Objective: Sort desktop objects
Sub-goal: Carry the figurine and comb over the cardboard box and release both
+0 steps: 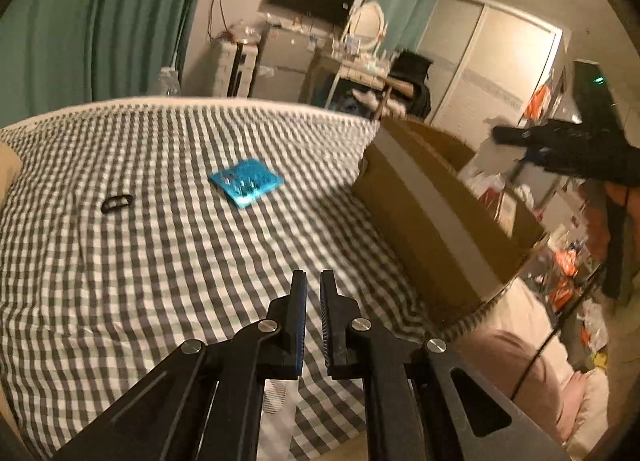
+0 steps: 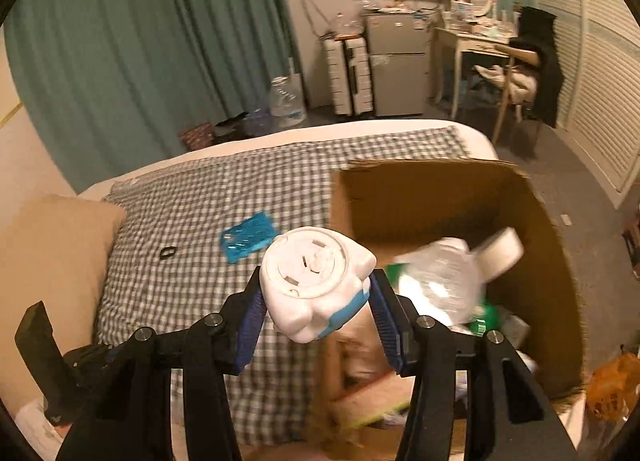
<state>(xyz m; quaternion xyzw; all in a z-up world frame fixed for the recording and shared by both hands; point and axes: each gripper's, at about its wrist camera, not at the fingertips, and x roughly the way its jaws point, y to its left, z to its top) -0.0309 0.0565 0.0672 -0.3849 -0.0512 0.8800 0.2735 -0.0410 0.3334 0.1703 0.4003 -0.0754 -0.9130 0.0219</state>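
the cardboard box (image 2: 540,261) stands on the checked bedspread (image 2: 192,281), its top open; the right gripper (image 2: 318,297) hangs at the box's near left corner, its blue-lined fingers clamped on either side of a white plastic gadget with a blue band (image 2: 316,281), round face turned up toward the camera; the gadget sits over the box's left wall, partly above the bedspread; inside the box lie a crumpled clear bag (image 2: 440,285), a white piece (image 2: 500,251) and something green, all blurred.

left of the box, on the bedspread, a blue packet (image 1: 246,181) lies flat; further left from the box than the packet, a small black ring (image 1: 117,203) rests apart from it.

the left gripper (image 1: 313,281) hovers over the bedspread left of the box's near end, its jaws nearly together with only a thin gap, nothing between them.
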